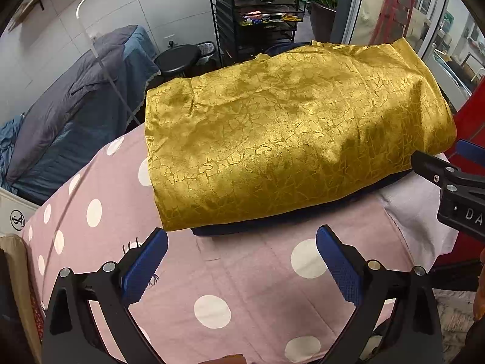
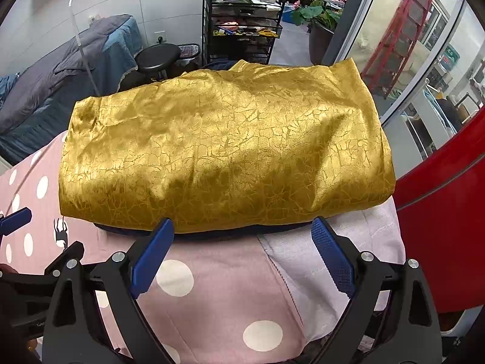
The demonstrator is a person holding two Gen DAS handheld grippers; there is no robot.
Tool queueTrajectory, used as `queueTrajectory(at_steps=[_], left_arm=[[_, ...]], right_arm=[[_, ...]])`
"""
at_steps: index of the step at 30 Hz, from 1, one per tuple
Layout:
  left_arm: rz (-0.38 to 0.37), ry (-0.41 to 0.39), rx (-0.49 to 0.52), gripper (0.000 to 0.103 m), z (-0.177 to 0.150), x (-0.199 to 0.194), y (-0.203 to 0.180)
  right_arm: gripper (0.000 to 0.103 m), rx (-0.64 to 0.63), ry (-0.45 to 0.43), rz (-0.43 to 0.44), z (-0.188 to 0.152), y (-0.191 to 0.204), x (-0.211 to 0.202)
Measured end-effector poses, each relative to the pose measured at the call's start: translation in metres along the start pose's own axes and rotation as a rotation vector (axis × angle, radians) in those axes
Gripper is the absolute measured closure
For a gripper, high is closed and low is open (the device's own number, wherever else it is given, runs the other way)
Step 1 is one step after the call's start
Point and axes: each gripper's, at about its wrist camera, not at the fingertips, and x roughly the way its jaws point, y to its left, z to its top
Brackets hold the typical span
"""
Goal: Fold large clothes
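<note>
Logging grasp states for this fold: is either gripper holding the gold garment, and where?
Nothing is held. The left gripper and right gripper both have jaws open, short of the gold garment.

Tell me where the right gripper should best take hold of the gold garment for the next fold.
Probably the gold garment's near edge, approached from the near side. That rounded folded edge faces the open right gripper, overhanging a dark layer, so one of the fingers could slip beneath.

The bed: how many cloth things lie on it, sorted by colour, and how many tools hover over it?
Gold garment: 1
Dark navy cloth under it: 1
Pink dotted sheet: 1
Pale lilac cloth: 1
Open tools: 2, left tool, right tool
Total: 6
</note>
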Motion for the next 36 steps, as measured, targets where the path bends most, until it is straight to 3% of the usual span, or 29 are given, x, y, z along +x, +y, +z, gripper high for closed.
queueTrajectory(at_steps=[36], left_arm=[[0.010, -0.001, 0.019, 0.007, 0.0009, -0.0001, -0.0038]], right_arm=[[0.012, -0.014, -0.001, 0.014, 0.0049, 0.0048, 0.0025]])
